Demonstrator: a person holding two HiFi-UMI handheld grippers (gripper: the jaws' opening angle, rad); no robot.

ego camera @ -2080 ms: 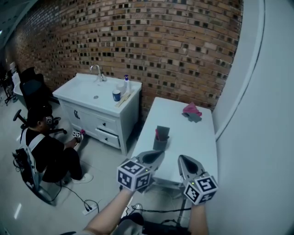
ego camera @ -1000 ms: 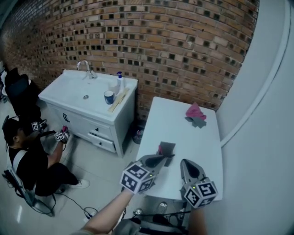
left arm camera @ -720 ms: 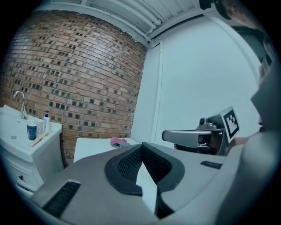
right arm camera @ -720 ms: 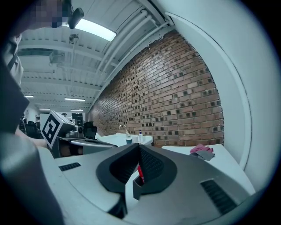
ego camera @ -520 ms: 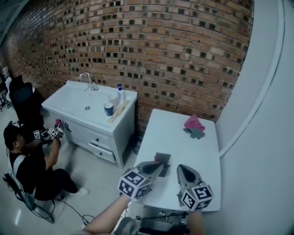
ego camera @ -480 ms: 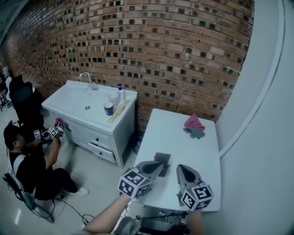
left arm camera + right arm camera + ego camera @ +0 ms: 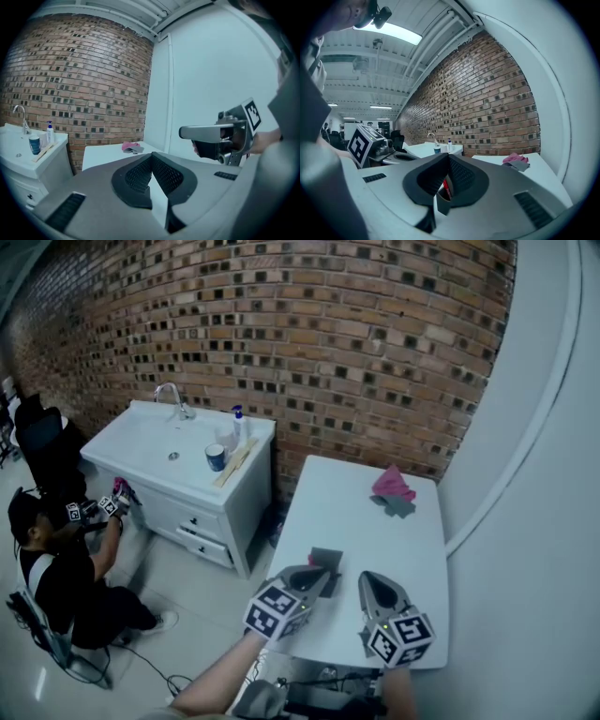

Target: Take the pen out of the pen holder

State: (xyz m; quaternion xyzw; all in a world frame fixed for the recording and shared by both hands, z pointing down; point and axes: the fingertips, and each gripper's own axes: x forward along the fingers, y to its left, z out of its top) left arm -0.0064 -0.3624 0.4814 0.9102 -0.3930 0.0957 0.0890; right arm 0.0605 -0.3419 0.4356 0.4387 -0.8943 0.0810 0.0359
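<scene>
A dark grey pen holder (image 7: 328, 557) stands near the front left of the white table (image 7: 403, 540), with a red pen (image 7: 316, 563) in it. My left gripper (image 7: 322, 577) is shut and empty; its tip sits just in front of the holder. My right gripper (image 7: 366, 579), a little to the holder's right, has its jaws meeting at the tip with nothing held. In the right gripper view the holder (image 7: 439, 200) and red pen (image 7: 446, 187) show through the hollow below the right gripper's (image 7: 449, 155) tips. The left gripper view shows only its own shut left gripper (image 7: 151, 154) and bare table.
A pink cloth (image 7: 392, 482) and a grey cloth (image 7: 399, 505) lie at the table's far end. A white sink cabinet (image 7: 178, 465) with a cup and bottle stands to the left. A seated person (image 7: 56, 568) is on the floor beyond it. A wall runs along the table's right side.
Both grippers have crept a little forward over the table's near edge toward the holder. Both stay shut. The seated person has shifted their hands.
</scene>
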